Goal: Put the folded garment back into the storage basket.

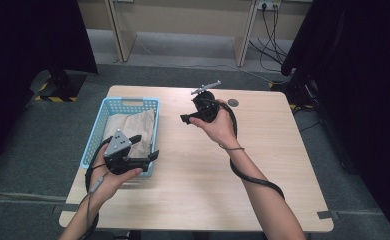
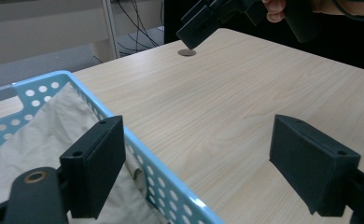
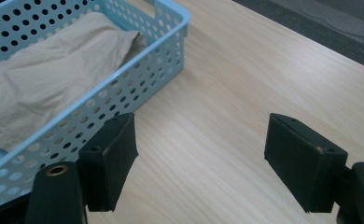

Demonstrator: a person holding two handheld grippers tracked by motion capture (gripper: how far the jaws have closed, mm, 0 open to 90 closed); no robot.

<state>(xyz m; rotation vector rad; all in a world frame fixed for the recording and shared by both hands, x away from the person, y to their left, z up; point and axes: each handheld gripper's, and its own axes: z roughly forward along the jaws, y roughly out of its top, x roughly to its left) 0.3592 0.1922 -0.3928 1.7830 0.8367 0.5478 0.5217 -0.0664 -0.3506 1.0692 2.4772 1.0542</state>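
In the high view the left gripper [image 1: 145, 157] hangs over the near right corner of the blue basket [image 1: 95, 131], jaws apart and empty, with the beige cloth [image 1: 128, 127] lying crumpled inside the basket just beyond and to the left of it; the right gripper [image 1: 185, 119] is held above the bare surface [image 1: 198, 175], well to the right of the basket, a small dark disc [image 1: 233, 102] just past it. In the left gripper view the jaws stand wide with nothing between them, the basket rim [image 2: 138, 144] running under the left jaw and the cloth [image 2: 40, 140] to its left. In the right gripper view the jaws are likewise spread and empty, the basket wall [image 3: 124, 84] ahead and left, the cloth [image 3: 45, 84] heaped behind it. The cloth looks light, soft and limp, likely to sag and drag, so a raised fold near its top seems the best place to pinch
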